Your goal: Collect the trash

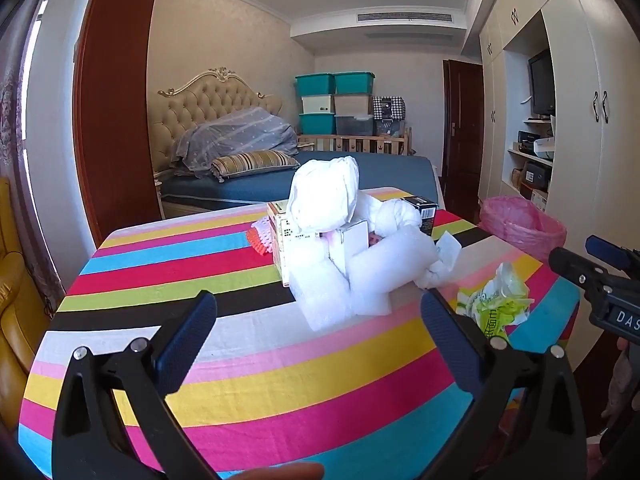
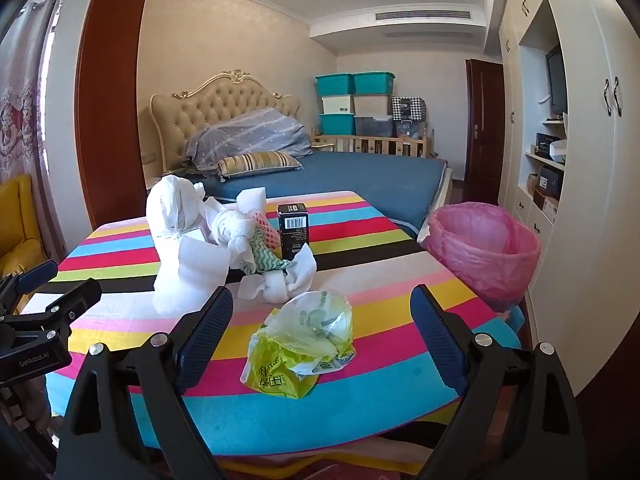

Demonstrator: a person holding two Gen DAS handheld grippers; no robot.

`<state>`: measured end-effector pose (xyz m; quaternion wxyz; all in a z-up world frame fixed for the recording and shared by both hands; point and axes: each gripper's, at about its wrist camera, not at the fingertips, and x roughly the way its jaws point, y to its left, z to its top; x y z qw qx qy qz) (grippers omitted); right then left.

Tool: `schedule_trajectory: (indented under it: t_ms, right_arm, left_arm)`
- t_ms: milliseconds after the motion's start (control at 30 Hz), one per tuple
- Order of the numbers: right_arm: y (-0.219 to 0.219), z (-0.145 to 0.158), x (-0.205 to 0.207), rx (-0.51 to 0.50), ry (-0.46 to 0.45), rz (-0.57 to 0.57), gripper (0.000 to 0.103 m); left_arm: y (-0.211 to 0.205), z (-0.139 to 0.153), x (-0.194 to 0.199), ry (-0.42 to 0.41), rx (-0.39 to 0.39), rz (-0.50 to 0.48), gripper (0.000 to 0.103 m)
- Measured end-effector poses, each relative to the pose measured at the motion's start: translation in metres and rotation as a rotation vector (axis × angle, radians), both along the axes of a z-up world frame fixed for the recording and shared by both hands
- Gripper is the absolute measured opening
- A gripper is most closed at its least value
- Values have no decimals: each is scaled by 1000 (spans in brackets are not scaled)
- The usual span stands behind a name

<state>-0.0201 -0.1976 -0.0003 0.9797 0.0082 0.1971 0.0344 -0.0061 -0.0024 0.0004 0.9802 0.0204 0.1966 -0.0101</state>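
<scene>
Left wrist view: the left gripper (image 1: 318,328), fingers wide and empty, faces the white foam and paper heap (image 1: 344,240) mid-surface, straight ahead. Two boxes show there.

Right wrist view: the right gripper (image 2: 322,330), fingers wide and empty, frames one yellow-green bag (image 2: 300,352) near the surface's (image 2: 400,320) front edge; this hand is nearer. One pink-lined bin (image 2: 484,252) stands off the right edge.

2 wrist fisheyes, side by side, angled slightly down, close over striped table (image 1: 280,380), sharing trash pile (image 2: 224,240)
</scene>
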Motion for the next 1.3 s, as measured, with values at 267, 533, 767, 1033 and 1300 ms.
schedule_trajectory:
  t_ms: [267, 533, 767, 1033, 1300]
  right_arm:
    - [1, 0, -1, 0, -1, 1, 85]
    - [0, 0, -1, 1, -1, 1, 85]
    - [1, -1, 1, 2, 5, 4, 85]
    - [2, -1, 1, 1, 4, 7, 85]
    - [2, -1, 1, 1, 5, 9, 85]
  left_arm:
    - [0, -1, 0, 1, -5, -2, 99]
    - [1, -2, 1, 4, -9, -5, 99]
    - [1, -3, 0, 4, -11, -5, 99]
    - [1, -3, 0, 3, -10, -6, 99]
    - [-1, -4, -1, 0, -12, -7, 99]
